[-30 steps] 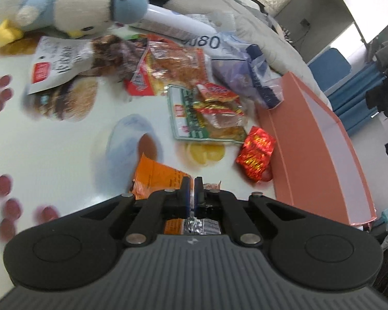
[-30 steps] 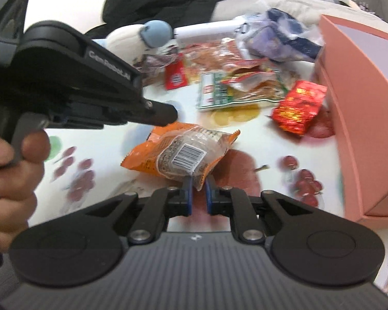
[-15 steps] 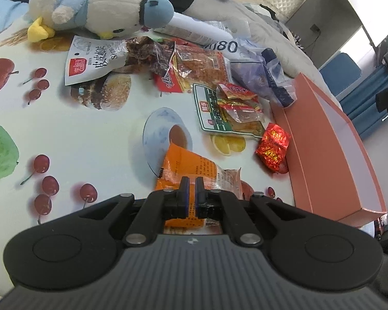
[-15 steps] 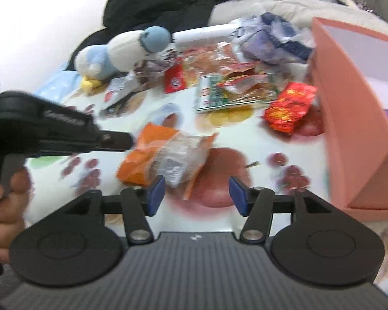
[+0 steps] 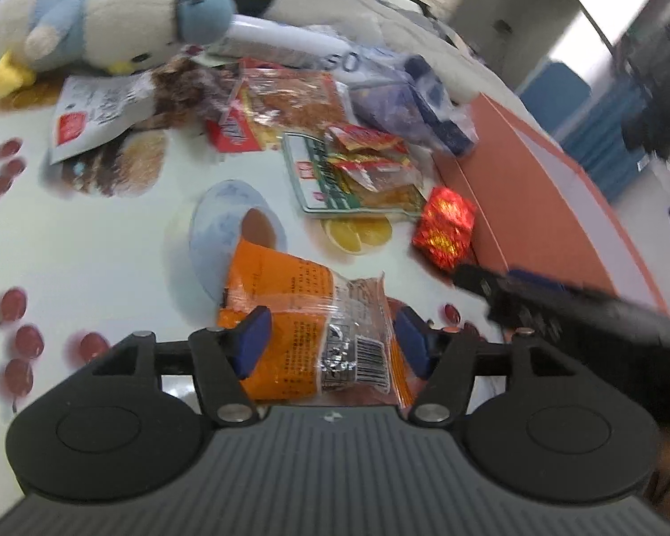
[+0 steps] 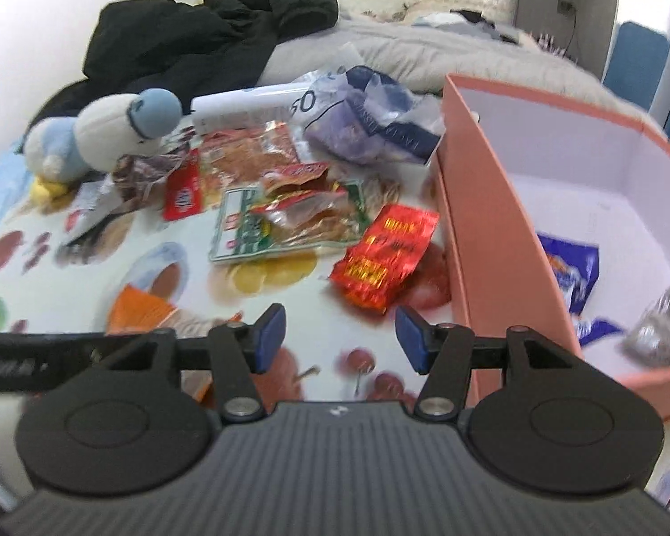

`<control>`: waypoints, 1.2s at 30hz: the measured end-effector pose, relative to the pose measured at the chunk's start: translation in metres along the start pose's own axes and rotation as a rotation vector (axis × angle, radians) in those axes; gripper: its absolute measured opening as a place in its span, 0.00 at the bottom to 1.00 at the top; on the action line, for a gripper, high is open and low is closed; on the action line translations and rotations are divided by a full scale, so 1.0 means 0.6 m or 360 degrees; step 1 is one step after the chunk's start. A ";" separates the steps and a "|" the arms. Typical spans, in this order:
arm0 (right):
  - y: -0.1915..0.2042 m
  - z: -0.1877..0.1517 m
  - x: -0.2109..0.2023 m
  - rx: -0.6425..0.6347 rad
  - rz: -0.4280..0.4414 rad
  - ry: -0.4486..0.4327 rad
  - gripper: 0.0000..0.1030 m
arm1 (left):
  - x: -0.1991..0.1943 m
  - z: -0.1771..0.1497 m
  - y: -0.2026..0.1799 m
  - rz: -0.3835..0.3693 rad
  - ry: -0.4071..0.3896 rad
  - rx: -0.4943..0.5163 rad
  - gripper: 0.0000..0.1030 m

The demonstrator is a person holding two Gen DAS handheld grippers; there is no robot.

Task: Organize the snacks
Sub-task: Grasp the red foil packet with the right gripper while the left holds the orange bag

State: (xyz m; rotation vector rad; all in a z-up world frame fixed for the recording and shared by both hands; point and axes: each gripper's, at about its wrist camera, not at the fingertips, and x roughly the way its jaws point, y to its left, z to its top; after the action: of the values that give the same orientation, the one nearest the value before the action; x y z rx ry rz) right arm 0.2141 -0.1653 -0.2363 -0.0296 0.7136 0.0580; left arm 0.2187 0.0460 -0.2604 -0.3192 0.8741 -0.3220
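1. Two grippers show their jaws spread wide, and neither holds anything. The left gripper (image 5: 330, 339) has its blue pads on either side of the orange snack packet (image 5: 308, 335), which lies flat on the fruit-print tablecloth (image 5: 89, 245); I cannot tell if the pads touch it.
2. The right gripper (image 6: 339, 335) hangs over the bare cloth, between the orange packet (image 6: 138, 310) on its left and the pink box (image 6: 487, 241) on its right. The red foil packet (image 6: 384, 259) lies just beyond its fingertips, close to the box wall.
3. Inside the box a blue packet (image 6: 571, 268) and a silver one (image 6: 661, 330) already lie; the other snacks are in a heap near the plush penguin (image 5: 98, 22).
4. Risk, in my judgement: the orange packet has a slippery clear film, so a grip on the loose edge only could slide off or tear the seal.
5. Another risk: the two tools are near each other, the right one reaching into the left view as a dark bar (image 5: 558, 303). If both go for the same packet they may collide.
6. A packet carried too low may also strike the tall box wall and drop outside.
7. Writing: a barcode (image 5: 370, 362) is on the orange packet, its small text too blurred to read. The white tube (image 6: 254, 105) at the back shows "50". Gold characters on the red foil are not legible.
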 end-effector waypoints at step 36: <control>-0.004 0.036 0.149 0.0214 -0.0294 0.0119 0.35 | 0.040 -0.001 -0.004 0.0145 0.0048 0.0134 0.53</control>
State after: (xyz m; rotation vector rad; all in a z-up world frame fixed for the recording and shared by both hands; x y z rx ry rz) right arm 0.2959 -0.1628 -0.2788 0.0313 0.7853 -0.1685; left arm 0.2321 0.0339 -0.2763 -0.1962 0.8992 -0.2789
